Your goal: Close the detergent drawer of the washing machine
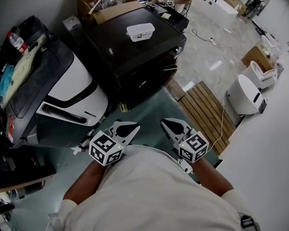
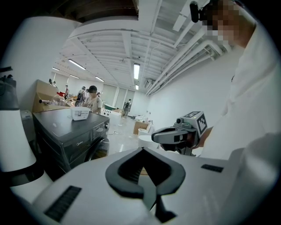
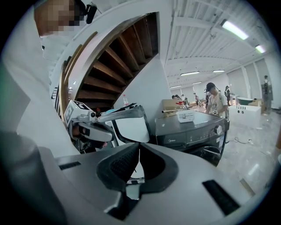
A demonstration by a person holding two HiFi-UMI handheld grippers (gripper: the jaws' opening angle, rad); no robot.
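The left gripper (image 2: 142, 151) and right gripper (image 3: 138, 147) are both closed on nothing, well apart from the dark grey front-loading washing machine (image 1: 132, 51). Its detergent drawer (image 3: 173, 139), at the front's upper corner, looks flush. It is probably light, stiff plastic that slides easily, best pushed flat on its face.

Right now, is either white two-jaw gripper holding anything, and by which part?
Nothing is held. The left gripper and the right gripper both show jaws together, nothing between them.
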